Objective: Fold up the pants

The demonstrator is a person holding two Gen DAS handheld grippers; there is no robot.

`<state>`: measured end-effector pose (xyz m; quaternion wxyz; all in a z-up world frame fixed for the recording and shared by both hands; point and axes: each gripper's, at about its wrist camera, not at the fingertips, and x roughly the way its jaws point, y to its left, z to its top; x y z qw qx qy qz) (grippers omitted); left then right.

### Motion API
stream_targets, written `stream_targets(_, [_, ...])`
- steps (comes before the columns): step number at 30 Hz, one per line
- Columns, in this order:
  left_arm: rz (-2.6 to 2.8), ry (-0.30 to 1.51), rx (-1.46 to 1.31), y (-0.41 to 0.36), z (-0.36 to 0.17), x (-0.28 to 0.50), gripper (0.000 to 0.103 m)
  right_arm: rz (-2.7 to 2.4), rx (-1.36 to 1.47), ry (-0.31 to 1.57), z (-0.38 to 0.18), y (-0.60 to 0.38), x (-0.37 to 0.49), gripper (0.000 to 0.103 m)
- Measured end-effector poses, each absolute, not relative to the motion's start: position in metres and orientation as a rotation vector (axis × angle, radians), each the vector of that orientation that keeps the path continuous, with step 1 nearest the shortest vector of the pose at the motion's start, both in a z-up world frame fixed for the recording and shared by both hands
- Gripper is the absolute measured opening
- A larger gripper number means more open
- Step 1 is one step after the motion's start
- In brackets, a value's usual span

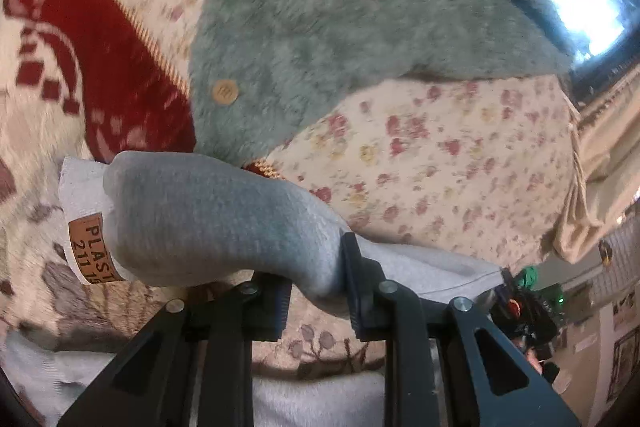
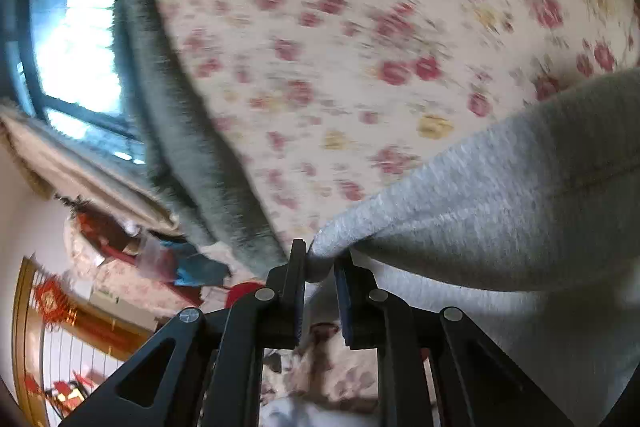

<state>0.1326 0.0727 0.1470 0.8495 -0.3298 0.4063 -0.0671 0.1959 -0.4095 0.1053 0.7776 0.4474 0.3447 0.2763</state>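
- Two grips: our left gripper (image 1: 316,291) and right gripper (image 2: 320,267) each pinch the grey pants (image 1: 208,215).
- Risk: thin pinch slips, fold skews.

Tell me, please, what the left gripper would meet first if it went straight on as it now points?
Probably the fuzzy cardigan, past the pants the left gripper holds; depth is unclear.
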Motion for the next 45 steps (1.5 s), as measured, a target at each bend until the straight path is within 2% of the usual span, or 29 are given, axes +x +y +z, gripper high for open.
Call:
stream_targets(7, [-0.167, 0.839, -0.705, 0.091, 0.172, 0.102, 0.023, 0.648, 0.92, 0.701, 0.145, -0.401, 0.137, 0.015])
stream_targets(14, [-0.163, 0.86, -0.667, 0.111, 0.166, 0.055, 0.022, 0.741, 0.825, 0.649, 0.167, -0.38, 0.065, 0.013])
stream_targets(17, [-0.161, 0.875, -0.67, 0.119, 0.148, 0.029, 0.021, 0.779, 0.811, 0.704, 0.155, -0.374, 0.048, 0.014])
stream_targets(19, [-0.156, 0.878, -0.682, 0.122, 0.137, 0.015, 0.021, 0.772, 0.81, 0.75, 0.139, -0.37, 0.04, 0.018])
stream_targets(23, [-0.167, 0.876, -0.718, 0.127, 0.127, -0.002, 0.021, 0.783, 0.896, 0.913, 0.087, -0.363, 0.022, 0.02])
stream_targets(25, [-0.171, 0.869, -0.72, 0.127, 0.129, -0.005, 0.021, 0.733, 0.912, 0.967, 0.059, -0.363, 0.015, 0.027])
stream_targets(26, [-0.173, 0.866, -0.715, 0.126, 0.131, -0.006, 0.021, 0.692, 0.938, 0.986, 0.045, -0.367, 0.012, 0.049])
stream_targets(27, [-0.171, 0.863, -0.708, 0.125, 0.133, -0.007, 0.021, 0.659, 0.979, 0.985, 0.036, -0.373, 0.012, 0.083])
stream_targets(28, [-0.172, 0.863, -0.702, 0.124, 0.134, -0.008, 0.021, 0.628, 1.034, 0.962, 0.028, -0.38, 0.012, 0.092])
stream_targets(33, [-0.167, 0.854, -0.693, 0.125, 0.139, -0.013, 0.019, 0.562, 1.178, 0.858, 0.017, -0.407, 0.034, 0.094])
stream_targets(35, [-0.162, 0.843, -0.682, 0.127, 0.143, -0.013, 0.018, 0.563, 1.162, 0.866, 0.017, -0.406, 0.046, 0.093])
stream_targets(36, [-0.162, 0.846, -0.681, 0.128, 0.142, -0.012, 0.018, 0.555, 1.163, 0.869, 0.014, -0.404, 0.056, 0.086])
stream_targets(37, [-0.156, 0.856, -0.686, 0.128, 0.139, -0.008, 0.017, 0.536, 1.169, 0.875, 0.009, -0.404, 0.063, 0.073])
stream_targets(38, [-0.15, 0.863, -0.69, 0.128, 0.137, -0.006, 0.017, 0.506, 1.155, 0.888, 0.006, -0.405, 0.069, 0.026])
stream_targets(39, [-0.146, 0.874, -0.693, 0.127, 0.133, -0.004, 0.017, 0.492, 1.147, 0.888, 0.004, -0.406, 0.073, 0.011])
stream_targets(45, [-0.161, 0.894, -0.683, 0.122, 0.122, -0.008, 0.017, 0.568, 1.131, 0.814, 0.03, -0.415, 0.059, 0.011])
